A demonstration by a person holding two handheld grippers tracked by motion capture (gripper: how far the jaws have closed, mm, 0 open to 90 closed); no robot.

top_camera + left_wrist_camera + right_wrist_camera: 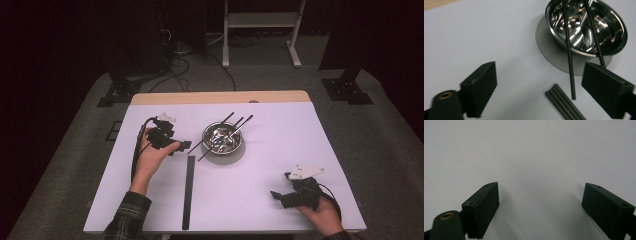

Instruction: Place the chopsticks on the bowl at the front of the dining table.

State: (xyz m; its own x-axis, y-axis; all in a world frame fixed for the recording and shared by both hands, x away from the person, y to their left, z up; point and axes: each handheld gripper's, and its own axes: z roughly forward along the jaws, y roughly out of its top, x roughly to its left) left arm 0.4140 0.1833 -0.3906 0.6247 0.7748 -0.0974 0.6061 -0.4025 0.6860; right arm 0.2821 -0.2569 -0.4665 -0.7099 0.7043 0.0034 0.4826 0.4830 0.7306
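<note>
High view: left gripper point(181, 146) just beside steel bowl point(223, 137), jaws wide, nothing between; black chopsticks point(220, 135) rest across bowl; black strip point(188, 190) lies on table point(260, 175); right gripper point(278, 196) well apart, near front edge.
Left gripper view: jaws wide apart, empty; chopsticks point(569, 50) lean over bowl point(616, 27) rim; strip point(565, 102) end between jaws.
Right gripper view: jaws wide, bare table point(529, 152) below.

chopsticks point(220, 134) lean in the bowl point(223, 138) mid-table; a long strip point(188, 192) lies left before it.
</note>
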